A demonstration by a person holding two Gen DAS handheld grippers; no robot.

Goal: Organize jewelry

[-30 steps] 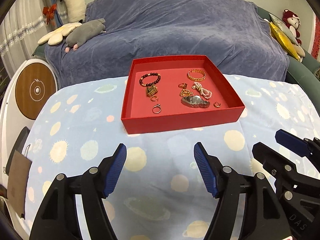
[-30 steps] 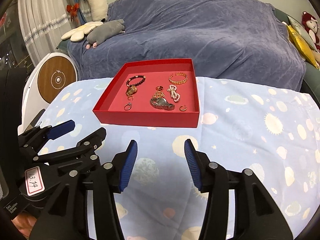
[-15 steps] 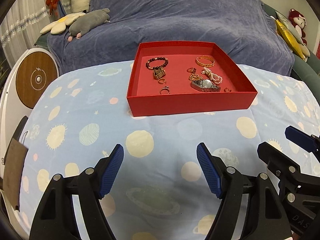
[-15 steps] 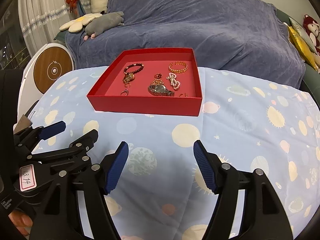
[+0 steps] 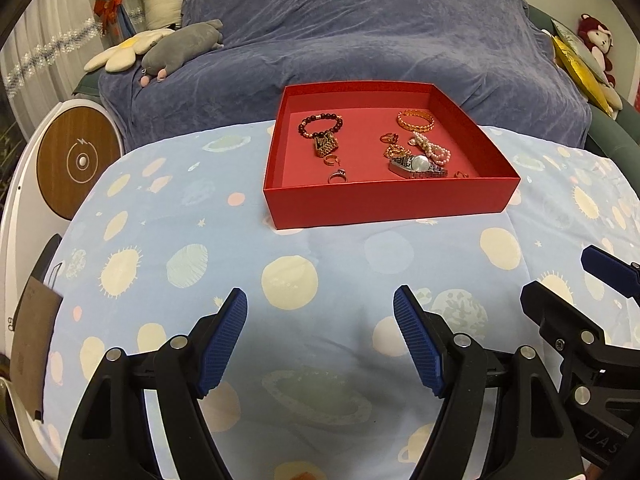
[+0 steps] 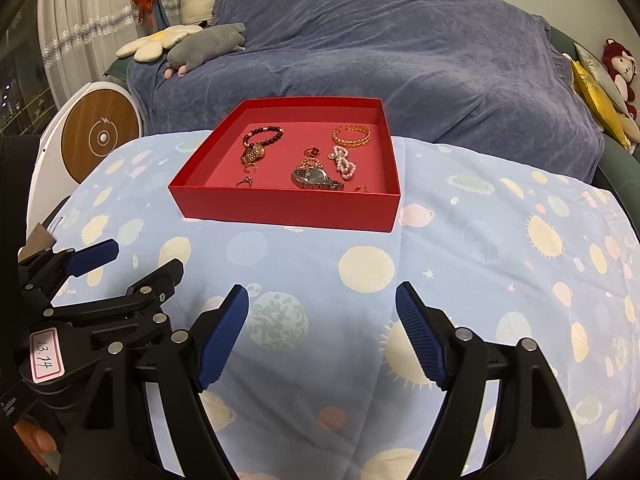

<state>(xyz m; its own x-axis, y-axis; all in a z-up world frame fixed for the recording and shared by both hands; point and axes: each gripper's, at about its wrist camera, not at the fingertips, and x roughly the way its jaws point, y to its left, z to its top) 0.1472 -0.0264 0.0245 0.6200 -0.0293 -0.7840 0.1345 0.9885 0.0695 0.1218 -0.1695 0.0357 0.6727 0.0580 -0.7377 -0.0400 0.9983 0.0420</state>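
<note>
A red tray (image 5: 384, 200) (image 6: 280, 210) sits on the planet-print cloth ahead of both grippers. In it lie a dark bead bracelet (image 5: 320, 124) (image 6: 264, 135), a gold bangle (image 5: 415, 120) (image 6: 351, 135), a pearl strand (image 5: 432, 148) (image 6: 344, 163), a silver watch (image 5: 418, 166) (image 6: 316, 178), a gold watch (image 5: 326, 145) (image 6: 253, 154) and several small rings (image 5: 337, 176). My left gripper (image 5: 320, 320) is open and empty, well short of the tray. My right gripper (image 6: 322, 320) is open and empty too, beside the left one (image 6: 92, 276).
A sofa under a blue-grey throw (image 5: 360, 40) stands behind the table, with plush toys (image 5: 176, 46) at its left and cushions (image 5: 580, 64) at its right. A round white and wood device (image 5: 76, 160) stands at the left. The cloth (image 5: 180, 260) covers the table.
Both grippers have drawn back and risen from the tray, which now looks farther away. The right gripper's jaws have opened wider. The jewelry has not moved.
</note>
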